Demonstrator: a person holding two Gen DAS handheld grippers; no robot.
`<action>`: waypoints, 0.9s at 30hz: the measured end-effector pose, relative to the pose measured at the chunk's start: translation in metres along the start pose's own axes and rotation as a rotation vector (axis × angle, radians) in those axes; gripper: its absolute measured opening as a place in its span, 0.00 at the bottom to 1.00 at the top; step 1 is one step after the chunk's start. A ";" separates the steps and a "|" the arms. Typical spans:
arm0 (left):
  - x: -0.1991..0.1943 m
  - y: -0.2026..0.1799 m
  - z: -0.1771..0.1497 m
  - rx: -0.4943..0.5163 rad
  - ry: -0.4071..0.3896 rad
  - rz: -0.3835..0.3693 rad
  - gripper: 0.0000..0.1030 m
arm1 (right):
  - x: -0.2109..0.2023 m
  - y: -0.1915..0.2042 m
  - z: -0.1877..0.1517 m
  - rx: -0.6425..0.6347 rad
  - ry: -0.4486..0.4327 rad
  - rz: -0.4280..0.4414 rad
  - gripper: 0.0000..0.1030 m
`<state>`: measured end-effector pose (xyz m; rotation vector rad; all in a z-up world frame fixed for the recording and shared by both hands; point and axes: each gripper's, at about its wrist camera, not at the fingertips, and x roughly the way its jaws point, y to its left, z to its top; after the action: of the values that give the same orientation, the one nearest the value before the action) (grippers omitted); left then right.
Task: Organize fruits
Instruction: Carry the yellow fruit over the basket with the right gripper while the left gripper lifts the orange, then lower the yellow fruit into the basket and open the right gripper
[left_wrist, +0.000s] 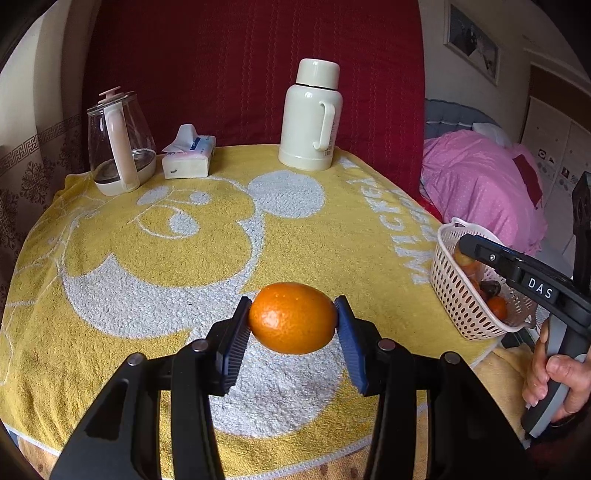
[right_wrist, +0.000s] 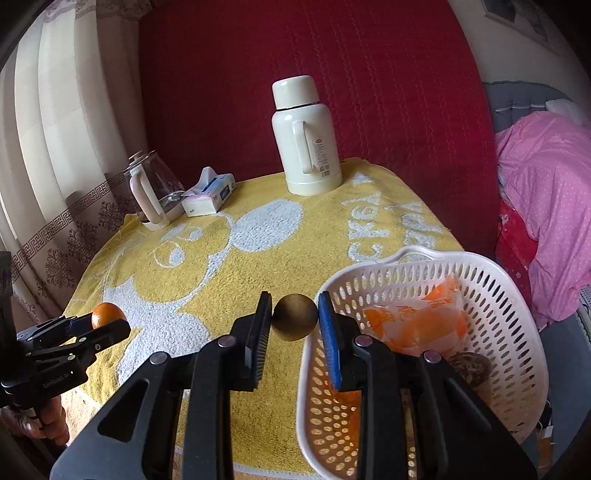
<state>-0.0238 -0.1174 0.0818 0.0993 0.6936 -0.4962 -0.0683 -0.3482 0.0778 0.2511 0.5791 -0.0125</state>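
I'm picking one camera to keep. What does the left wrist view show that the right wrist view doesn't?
Only the left wrist view: the orange up close between the left gripper fingers, and a framed picture.
Only the right wrist view: the small brown fruit clamped in the right gripper, and the basket's inside.
Both: basket, cream thermos, glass kettle, tissue pack, yellow towel.
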 end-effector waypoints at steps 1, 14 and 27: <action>0.001 -0.001 0.001 0.003 0.001 -0.002 0.45 | -0.001 -0.004 0.000 0.006 -0.002 -0.007 0.26; 0.004 -0.015 0.006 0.030 0.001 -0.018 0.45 | -0.021 -0.061 -0.006 0.082 -0.019 -0.113 0.26; 0.006 -0.030 0.009 0.049 -0.001 -0.030 0.45 | -0.023 -0.088 -0.018 0.107 0.012 -0.159 0.26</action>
<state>-0.0287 -0.1488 0.0875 0.1347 0.6832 -0.5423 -0.1041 -0.4303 0.0555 0.3086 0.6098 -0.1957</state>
